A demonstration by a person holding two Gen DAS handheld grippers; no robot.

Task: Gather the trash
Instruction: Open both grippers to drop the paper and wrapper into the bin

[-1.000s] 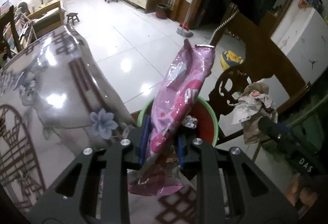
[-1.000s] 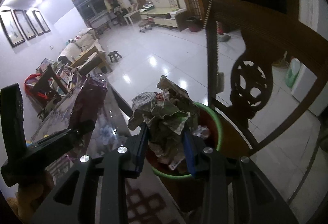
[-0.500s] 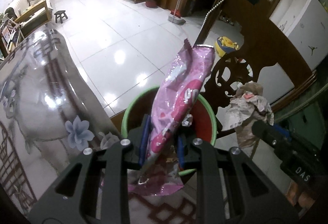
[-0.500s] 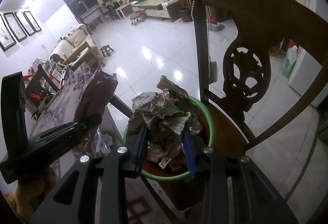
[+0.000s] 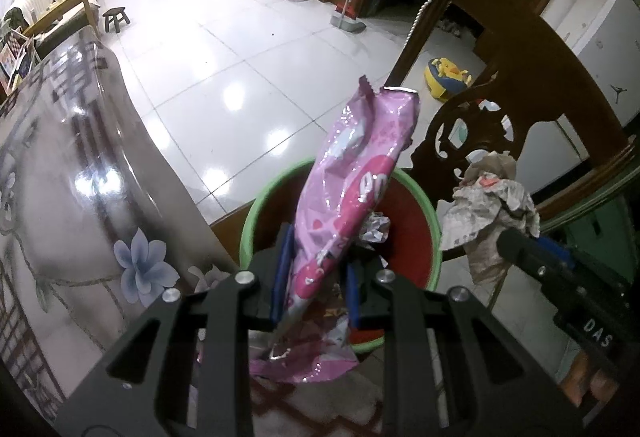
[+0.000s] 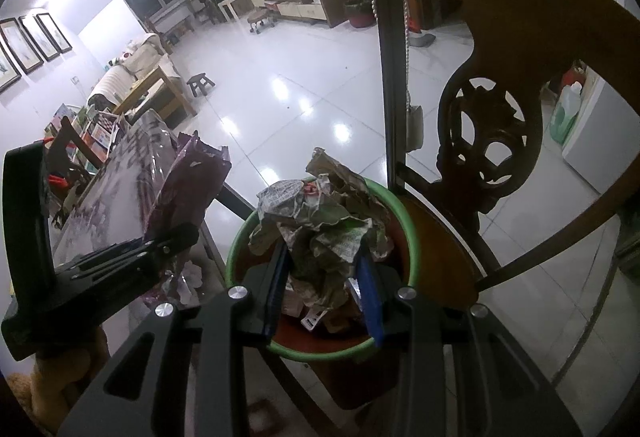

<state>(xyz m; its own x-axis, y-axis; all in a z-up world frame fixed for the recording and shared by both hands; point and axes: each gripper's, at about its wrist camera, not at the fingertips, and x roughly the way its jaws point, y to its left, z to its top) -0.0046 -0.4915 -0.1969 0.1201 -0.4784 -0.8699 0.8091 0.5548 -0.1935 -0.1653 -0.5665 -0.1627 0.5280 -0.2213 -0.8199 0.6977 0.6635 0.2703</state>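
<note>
My left gripper is shut on a pink plastic snack wrapper, held upright over the near rim of a red bin with a green rim. My right gripper is shut on a crumpled wad of printed paper, held right above the same bin. The paper wad and right gripper show at the right of the left wrist view; the wrapper and left gripper show at the left of the right wrist view. Small scraps lie inside the bin.
The bin stands on the seat of a carved dark wooden chair beside the glossy flower-patterned table. Beyond is shiny white tiled floor, with a small stool, a yellow toy and a white fridge.
Both grippers have moved forward off the table toward the bin. The wrapper and the paper wad now hang over its opening. Both stay shut.
</note>
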